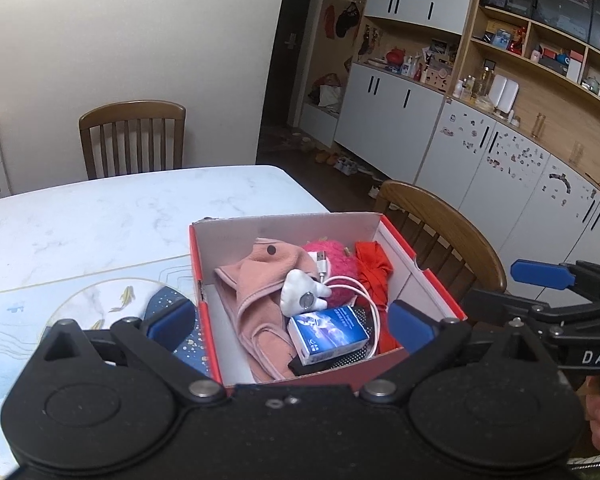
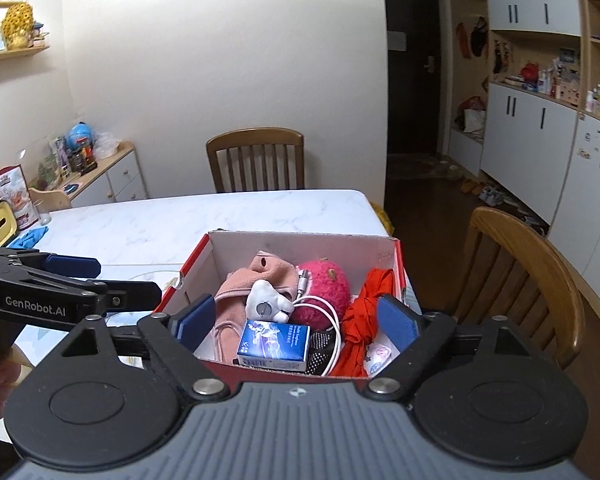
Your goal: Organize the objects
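Only the right wrist view shows the sticker packet (image 2: 380,354) (beside red cloth (image 2: 360,320)).

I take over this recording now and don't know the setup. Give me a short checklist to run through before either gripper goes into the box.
1. Left gripper open, nothing held: ok.
2. Right gripper open, nothing held: ok.
3. Box upright on the table, top open: ok.
4. Blue carton lies on top and reachable: ok.
5. White cable loops over the pink ball and beside the carton, so it may snag: not ok.
6. What lies under the pink cloth: cannot tell.
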`<action>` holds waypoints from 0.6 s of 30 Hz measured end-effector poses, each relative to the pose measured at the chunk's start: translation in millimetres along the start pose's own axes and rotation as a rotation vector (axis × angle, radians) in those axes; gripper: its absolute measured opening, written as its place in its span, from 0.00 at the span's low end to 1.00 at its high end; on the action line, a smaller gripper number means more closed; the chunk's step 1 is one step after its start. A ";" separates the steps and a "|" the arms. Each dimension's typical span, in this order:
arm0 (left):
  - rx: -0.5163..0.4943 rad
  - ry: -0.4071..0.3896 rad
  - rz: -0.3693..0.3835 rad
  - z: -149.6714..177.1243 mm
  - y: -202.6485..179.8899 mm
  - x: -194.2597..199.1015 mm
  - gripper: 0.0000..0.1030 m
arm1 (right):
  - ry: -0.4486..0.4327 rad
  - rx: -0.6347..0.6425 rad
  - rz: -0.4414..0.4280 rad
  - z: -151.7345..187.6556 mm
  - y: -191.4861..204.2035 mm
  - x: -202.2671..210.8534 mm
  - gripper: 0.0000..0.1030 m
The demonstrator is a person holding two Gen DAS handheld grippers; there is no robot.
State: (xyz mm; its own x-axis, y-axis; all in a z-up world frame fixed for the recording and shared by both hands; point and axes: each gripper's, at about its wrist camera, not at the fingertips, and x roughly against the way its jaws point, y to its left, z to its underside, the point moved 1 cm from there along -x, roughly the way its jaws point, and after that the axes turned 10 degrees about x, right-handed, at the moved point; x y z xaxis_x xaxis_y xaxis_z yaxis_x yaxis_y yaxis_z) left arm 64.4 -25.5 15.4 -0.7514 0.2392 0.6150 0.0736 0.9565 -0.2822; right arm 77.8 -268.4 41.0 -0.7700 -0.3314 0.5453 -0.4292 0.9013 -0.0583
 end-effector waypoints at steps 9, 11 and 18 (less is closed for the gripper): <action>-0.007 0.030 0.019 3.7 -0.1 -5.1 0.99 | 0.006 -0.019 0.042 6.5 2.6 4.7 0.87; -0.009 0.033 0.020 4.4 -0.1 -5.6 0.99 | 0.009 -0.019 0.043 7.3 3.4 4.1 0.87; 0.008 0.037 0.011 3.8 6.5 -7.6 0.99 | 0.023 -0.029 0.046 8.6 5.3 0.6 0.87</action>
State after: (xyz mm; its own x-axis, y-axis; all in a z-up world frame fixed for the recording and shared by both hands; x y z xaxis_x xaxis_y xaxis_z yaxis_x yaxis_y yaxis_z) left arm 68.1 -21.7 6.0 -0.7257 0.2555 0.6388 0.0762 0.9526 -0.2944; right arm 71.0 -266.3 33.8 -0.7776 -0.2828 0.5616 -0.3793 0.9233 -0.0602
